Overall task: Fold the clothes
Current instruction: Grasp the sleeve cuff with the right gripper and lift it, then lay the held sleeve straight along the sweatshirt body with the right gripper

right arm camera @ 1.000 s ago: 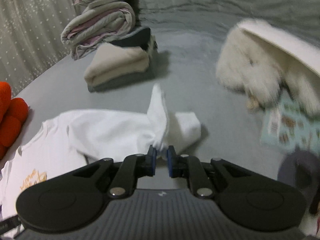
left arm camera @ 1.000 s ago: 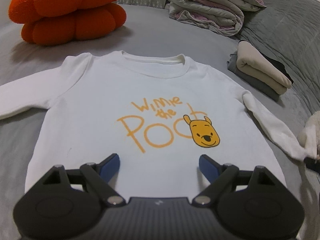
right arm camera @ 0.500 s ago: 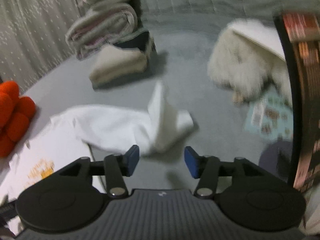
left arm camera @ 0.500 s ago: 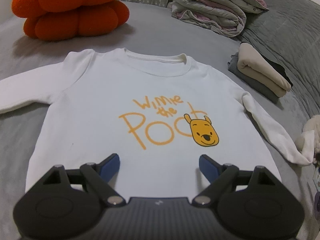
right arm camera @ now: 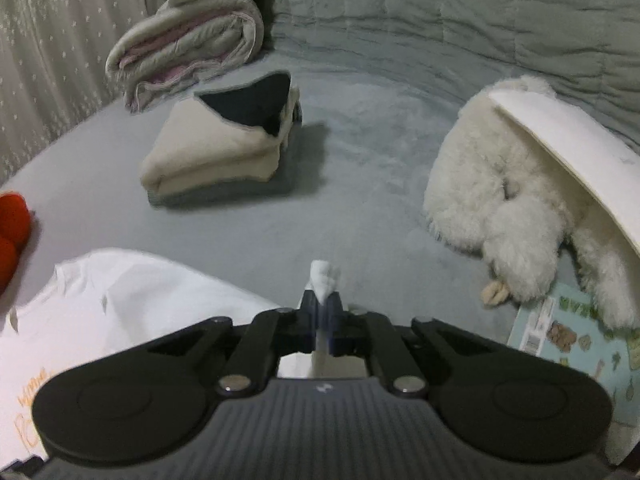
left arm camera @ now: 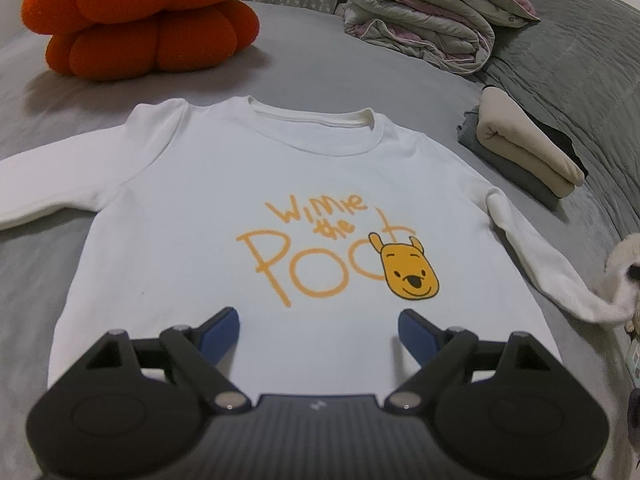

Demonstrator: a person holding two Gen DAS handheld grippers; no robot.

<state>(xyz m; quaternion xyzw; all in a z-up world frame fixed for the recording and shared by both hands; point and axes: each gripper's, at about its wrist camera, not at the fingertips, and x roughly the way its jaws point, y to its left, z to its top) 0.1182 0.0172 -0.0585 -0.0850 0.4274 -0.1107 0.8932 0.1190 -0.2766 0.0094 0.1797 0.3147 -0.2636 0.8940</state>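
Observation:
A white long-sleeved sweatshirt (left arm camera: 224, 208) with an orange bear print lies flat, front up, on the grey bed. My left gripper (left arm camera: 318, 330) hovers over its lower hem, open, with nothing between the blue pads. In the right wrist view, my right gripper (right arm camera: 321, 304) is shut on the cuff of the sweatshirt's right sleeve (right arm camera: 322, 276); a tuft of white cloth sticks out above the pads. The sweatshirt's body (right arm camera: 120, 300) spreads to the lower left of that gripper. In the left wrist view the same sleeve (left arm camera: 536, 264) runs to the right edge.
A stack of folded beige and grey clothes (right arm camera: 224, 152) sits behind the sleeve. A rolled grey-pink quilt (left arm camera: 424, 20) and an orange cushion (left arm camera: 140, 16) lie at the back. A white plush toy (right arm camera: 512, 208) and a picture book (right arm camera: 576, 340) lie at the right.
My right gripper let go of the sleeve cuff, opened, then shut again on the cuff and lifted it. The left gripper stayed still and open.

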